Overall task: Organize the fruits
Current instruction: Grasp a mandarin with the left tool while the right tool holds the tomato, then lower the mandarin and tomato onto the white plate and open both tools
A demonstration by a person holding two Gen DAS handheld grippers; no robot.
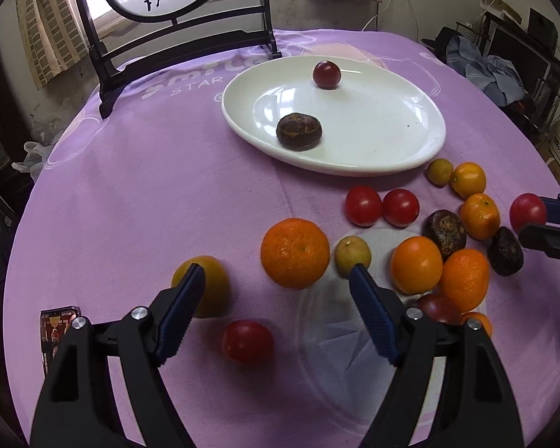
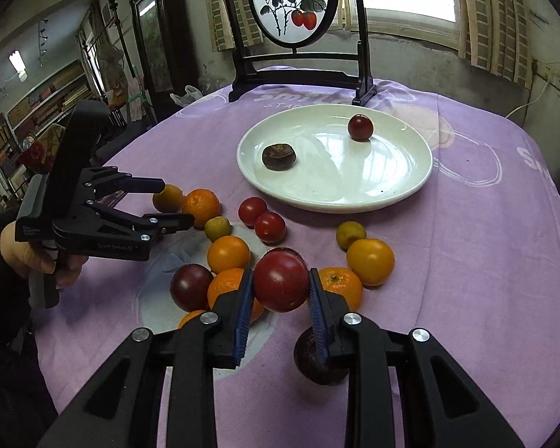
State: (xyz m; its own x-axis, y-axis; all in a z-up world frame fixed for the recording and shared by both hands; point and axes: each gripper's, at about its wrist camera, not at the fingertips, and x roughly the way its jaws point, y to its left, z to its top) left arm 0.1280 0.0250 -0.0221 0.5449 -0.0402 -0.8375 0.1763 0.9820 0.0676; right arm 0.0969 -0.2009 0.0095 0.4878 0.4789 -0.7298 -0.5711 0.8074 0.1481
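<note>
Our right tongs clamped a red tomato above the worktop; our left tongs stood apart, empty.

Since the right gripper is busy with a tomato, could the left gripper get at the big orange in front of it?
Probably yes. The left gripper is open and empty, and the big orange lies just ahead between its fingers with bare cloth around it; only a small yellow-green fruit sits close beside it.

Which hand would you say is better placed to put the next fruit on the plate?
Right: its tongs already clamp a red tomato, facing the white plate. The left tongs are open and empty.
</note>
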